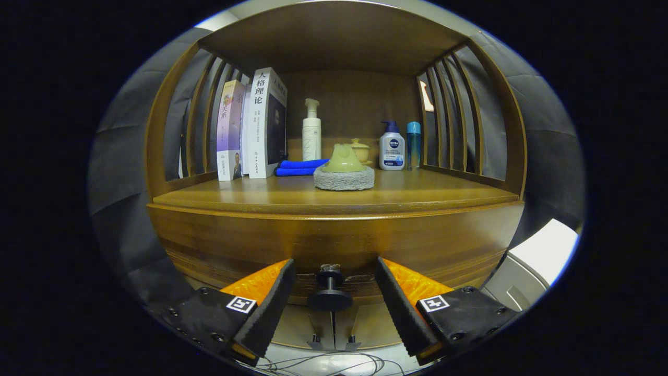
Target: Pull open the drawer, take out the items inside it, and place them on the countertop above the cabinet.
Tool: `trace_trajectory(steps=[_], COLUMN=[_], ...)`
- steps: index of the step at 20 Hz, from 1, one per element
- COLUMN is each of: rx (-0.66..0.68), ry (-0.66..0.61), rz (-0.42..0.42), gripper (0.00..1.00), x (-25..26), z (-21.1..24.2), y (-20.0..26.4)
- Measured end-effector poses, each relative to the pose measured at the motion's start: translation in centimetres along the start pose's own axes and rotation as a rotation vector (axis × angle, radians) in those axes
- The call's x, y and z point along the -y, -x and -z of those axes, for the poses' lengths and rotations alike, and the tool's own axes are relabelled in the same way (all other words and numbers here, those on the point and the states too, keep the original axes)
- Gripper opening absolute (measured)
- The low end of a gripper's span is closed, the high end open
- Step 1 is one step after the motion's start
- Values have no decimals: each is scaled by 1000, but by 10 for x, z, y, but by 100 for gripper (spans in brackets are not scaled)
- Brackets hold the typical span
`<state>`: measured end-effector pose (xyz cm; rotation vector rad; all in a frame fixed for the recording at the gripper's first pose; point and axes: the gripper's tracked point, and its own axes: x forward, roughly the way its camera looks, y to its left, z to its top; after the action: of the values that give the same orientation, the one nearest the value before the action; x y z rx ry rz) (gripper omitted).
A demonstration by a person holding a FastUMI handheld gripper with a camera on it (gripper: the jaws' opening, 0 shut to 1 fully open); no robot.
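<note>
Two fingers (334, 303) spread wide flanking drawer knob (330, 292), untouched; books (250, 125), bottles (392, 149) on countertop (334, 196).

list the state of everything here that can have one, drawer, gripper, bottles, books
drawer: closed
drawer knob: between the open fingers, not gripped
gripper: open
books: upright
white pump bottle: upright
blue-capped pump bottle: upright
blue cloth: folded, lying flat

Place: a staged home corner in a booth.
Evidence: wooden cabinet (334, 230), upright books (253, 125), toiletry bottles (392, 151), grey cloth walls (125, 156).
</note>
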<state>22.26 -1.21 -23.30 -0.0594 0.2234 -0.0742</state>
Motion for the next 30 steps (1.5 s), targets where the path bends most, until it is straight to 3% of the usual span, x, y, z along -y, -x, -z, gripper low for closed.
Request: trace_trajectory(steps=[5, 11, 16, 30], rx=[-17, 106, 186, 299], ry=[-41, 33, 2, 71], rz=[-18, -38, -73, -37], gripper=[96, 96, 96, 98], x=[-1, -13, -18, 2], z=[-9, -62, -104, -167], y=[25, 94, 145, 250])
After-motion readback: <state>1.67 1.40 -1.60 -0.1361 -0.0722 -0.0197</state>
